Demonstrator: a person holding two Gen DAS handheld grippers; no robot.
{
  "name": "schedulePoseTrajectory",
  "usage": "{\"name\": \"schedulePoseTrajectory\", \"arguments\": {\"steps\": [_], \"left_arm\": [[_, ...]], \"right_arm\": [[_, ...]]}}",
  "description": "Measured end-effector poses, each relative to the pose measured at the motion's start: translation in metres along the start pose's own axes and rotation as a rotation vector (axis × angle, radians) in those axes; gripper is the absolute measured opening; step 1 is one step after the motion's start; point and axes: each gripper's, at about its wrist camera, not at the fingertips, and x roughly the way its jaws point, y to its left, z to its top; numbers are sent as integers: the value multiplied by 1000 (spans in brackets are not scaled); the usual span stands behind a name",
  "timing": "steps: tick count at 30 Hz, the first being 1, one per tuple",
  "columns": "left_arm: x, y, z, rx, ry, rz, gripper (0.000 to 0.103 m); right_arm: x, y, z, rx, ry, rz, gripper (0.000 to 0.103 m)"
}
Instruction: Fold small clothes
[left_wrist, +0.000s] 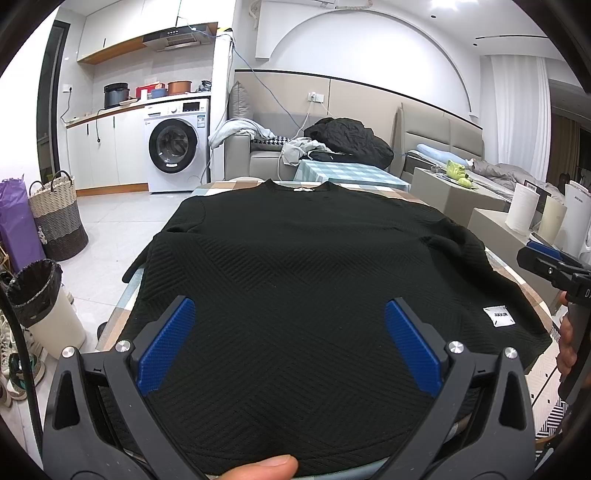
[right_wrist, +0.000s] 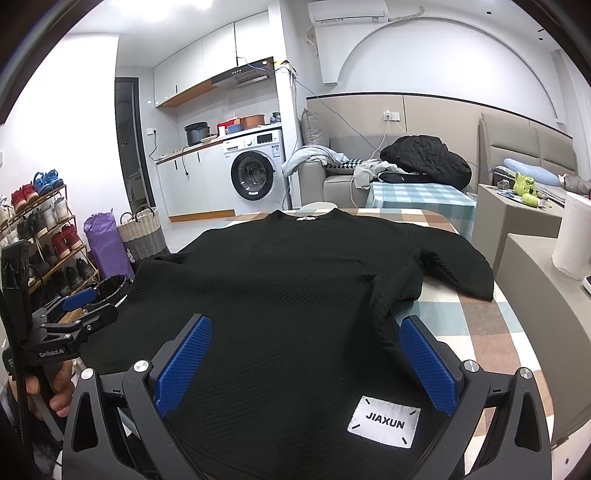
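A black textured sweater (left_wrist: 295, 266) lies spread flat on a table covered with a checked cloth (right_wrist: 476, 325), collar at the far end, hem nearest me. It also shows in the right wrist view (right_wrist: 288, 295), with a white JIAXUN label (right_wrist: 384, 422) near the hem. Its right sleeve (right_wrist: 454, 266) is folded in toward the body. My left gripper (left_wrist: 290, 314) is open above the lower left of the sweater, empty. My right gripper (right_wrist: 306, 332) is open above the lower right, by the label, empty. Each gripper shows at the edge of the other's view.
A bin with a black liner (left_wrist: 40, 295) and a woven basket (left_wrist: 57, 214) stand left of the table. A shoe rack (right_wrist: 40, 236) is at the far left. Paper rolls (left_wrist: 522, 208) sit on a beige counter to the right. A sofa with clothes (left_wrist: 340, 144) is behind.
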Motion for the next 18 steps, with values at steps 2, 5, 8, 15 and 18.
{"name": "schedulePoseTrajectory", "arguments": {"steps": [2,5,8,15,18], "left_arm": [[0,0,0,0,0,-1,102],[0,0,0,1,-1,0,102],[0,0,0,0,-1,-2,102],[4,5,-3,1,-2,2,102],[3,4,-3,1,-2,2,102]], "right_arm": [[0,0,0,0,1,2,103],[0,0,0,-3,0,1,103],[0,0,0,-1,-1,1,103],[2,-1,-1,-3,-6,1,103],[3,-1,-2,-2,-6,1,103]]}}
